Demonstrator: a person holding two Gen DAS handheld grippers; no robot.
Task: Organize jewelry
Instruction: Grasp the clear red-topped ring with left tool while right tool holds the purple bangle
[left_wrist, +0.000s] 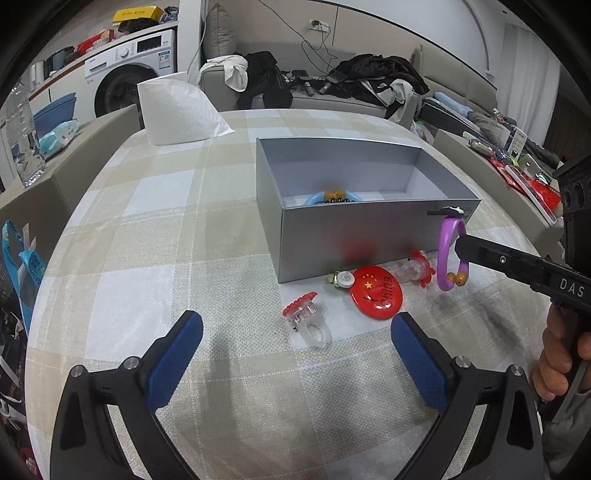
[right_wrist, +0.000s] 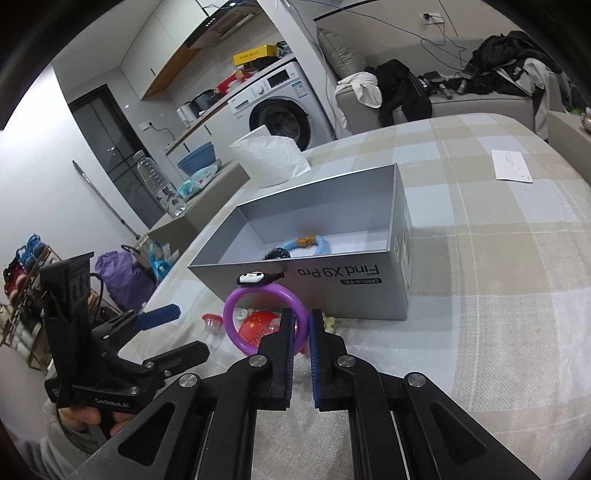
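My right gripper (right_wrist: 301, 321) is shut on a purple bracelet (right_wrist: 236, 306) with a penguin charm (right_wrist: 255, 277). It holds the bracelet upright in front of the silver box (right_wrist: 332, 291). In the left wrist view the purple bracelet (left_wrist: 445, 254) stands by the near right corner of the box (left_wrist: 351, 240), gripped by the right gripper (left_wrist: 461, 245). A blue bracelet (left_wrist: 314, 197) and a black beaded band (left_wrist: 338, 200) lie inside the box. My left gripper (left_wrist: 297, 319) is open, low over the cloth, with a clear red-topped ring (left_wrist: 306, 321) lying just ahead between its fingertips.
A red round badge (left_wrist: 376, 291), a second red and clear ring (left_wrist: 417, 267) and a small green and white piece (left_wrist: 341, 279) lie before the box. A white tissue pack (left_wrist: 177, 107) stands at the table's far left, a white paper (right_wrist: 511, 166) far right.
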